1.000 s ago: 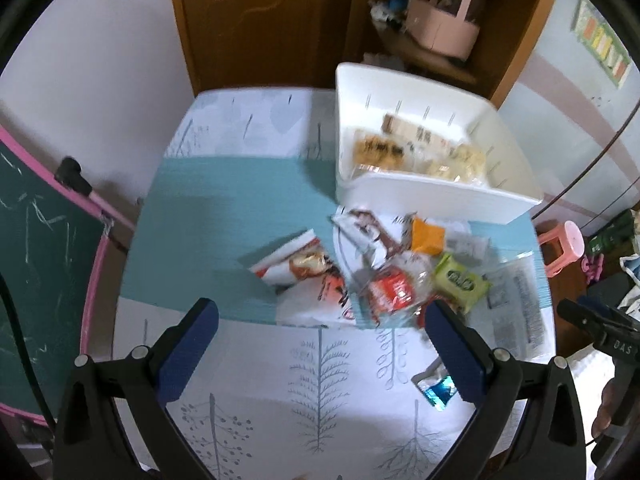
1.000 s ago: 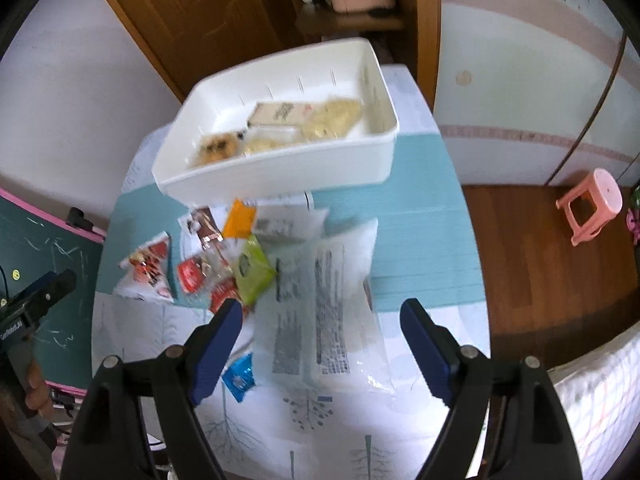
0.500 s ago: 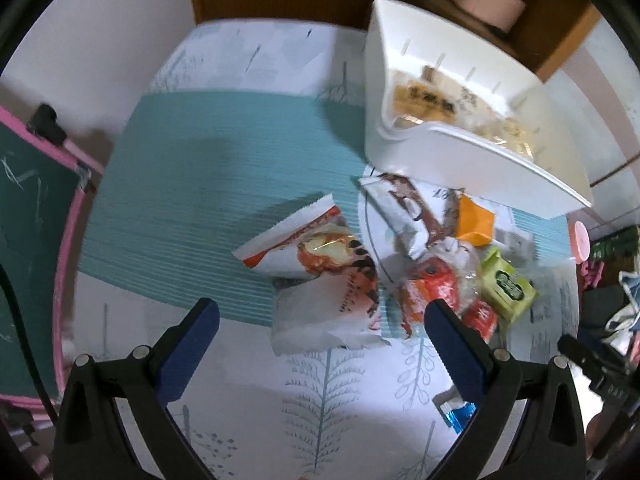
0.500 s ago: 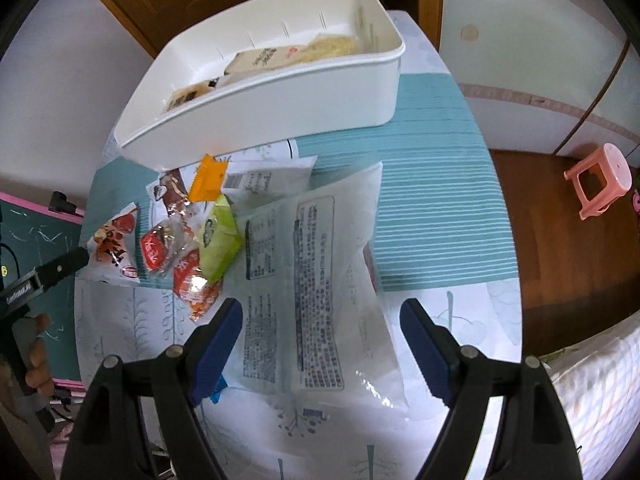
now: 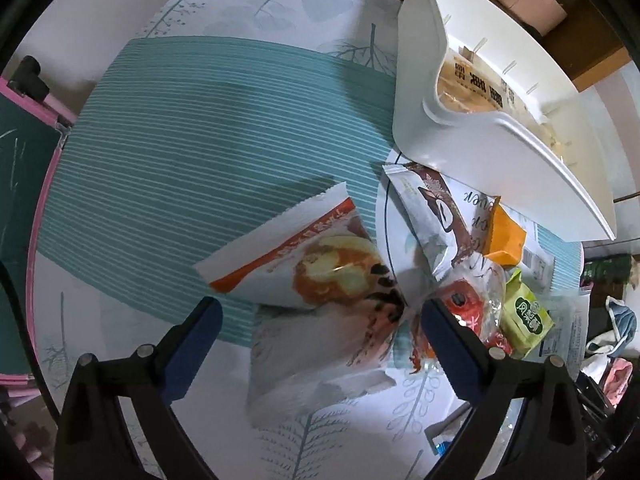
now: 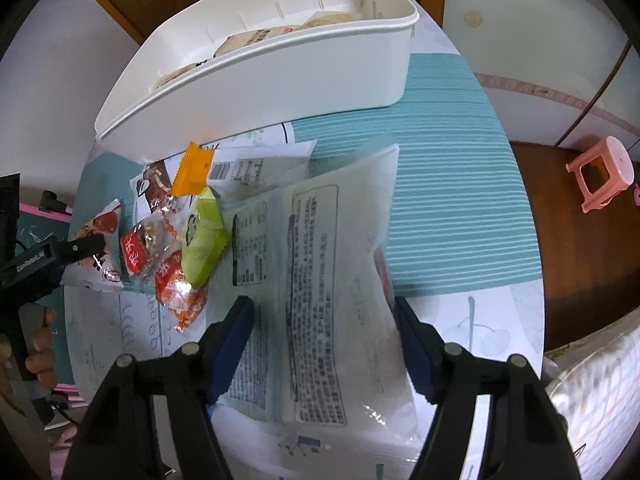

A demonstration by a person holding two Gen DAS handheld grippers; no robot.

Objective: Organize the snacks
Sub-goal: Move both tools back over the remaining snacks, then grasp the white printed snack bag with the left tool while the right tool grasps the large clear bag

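Both wrist views steeply downward, close over table (image 5: 168, 128). Left view nearer, over red-and-white packet (image 5: 304, 264). Shared: white bin (image 6: 280, 76) in upper frame, snack pile, green packet (image 5: 524, 316).

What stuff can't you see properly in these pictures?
- White bin contents: right wrist view, near wall hides most.
- Small blue packet: left wrist view, the left gripper's finger covers most.
- Print on the big clear bag: right wrist view, too small and blurred.

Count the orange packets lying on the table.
1: the orange packet lies just in front of the white bin, beside the green packet. Others may hide under the pile.
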